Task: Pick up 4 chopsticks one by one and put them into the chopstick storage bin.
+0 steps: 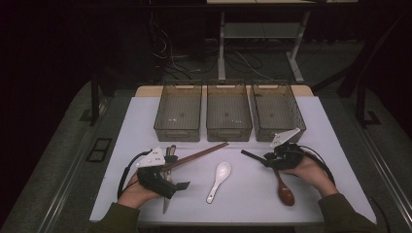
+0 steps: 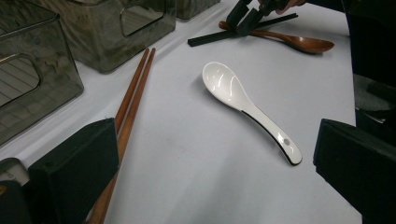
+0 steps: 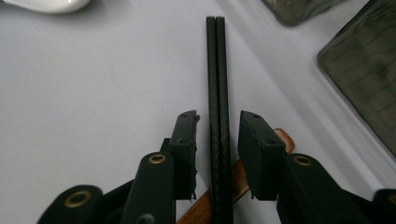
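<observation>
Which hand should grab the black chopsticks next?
Right. The right gripper already sits astride the black chopsticks, one on each side, not yet pressing. The left gripper rests across the table by the brown chopsticks.

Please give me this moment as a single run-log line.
right gripper: open, jaws astride black chopsticks, pads clear | chopsticks across wooden spoon | left gripper: open, empty, by brown chopsticks | white spoon untouched

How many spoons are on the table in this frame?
2. The white ceramic spoon lies near the table's middle, between the two grippers. The brown wooden spoon lies to its right, its handle running under the right gripper and the black chopsticks.
</observation>
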